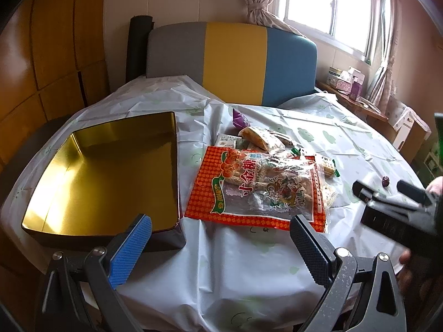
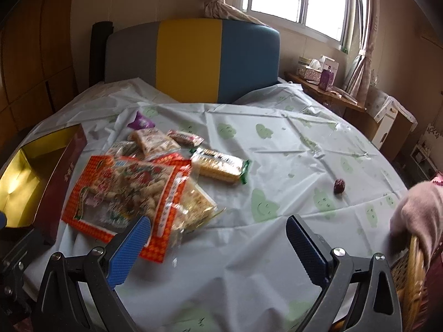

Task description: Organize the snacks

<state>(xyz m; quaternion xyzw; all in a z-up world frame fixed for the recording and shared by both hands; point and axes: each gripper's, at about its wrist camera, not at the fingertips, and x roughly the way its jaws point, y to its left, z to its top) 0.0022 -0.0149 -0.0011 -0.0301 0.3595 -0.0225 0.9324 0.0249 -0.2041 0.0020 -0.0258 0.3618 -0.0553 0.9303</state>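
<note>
Snacks heaped on the table beside an open tin, both grippers empty.

The left gripper and right gripper hover low over the table, jaws spread wide, pinching nothing. The orange snack bag lies atop smaller packets just beside the gold-lined tin; a green-ended wafer pack sits nearby, a small wrapped candy well apart.

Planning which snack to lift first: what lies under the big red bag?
The red bag lies on top of smaller clear-wrapped packets, whose edges poke out on its right and far sides. How many are beneath, and whether more hide under its middle, cannot be seen.
</note>
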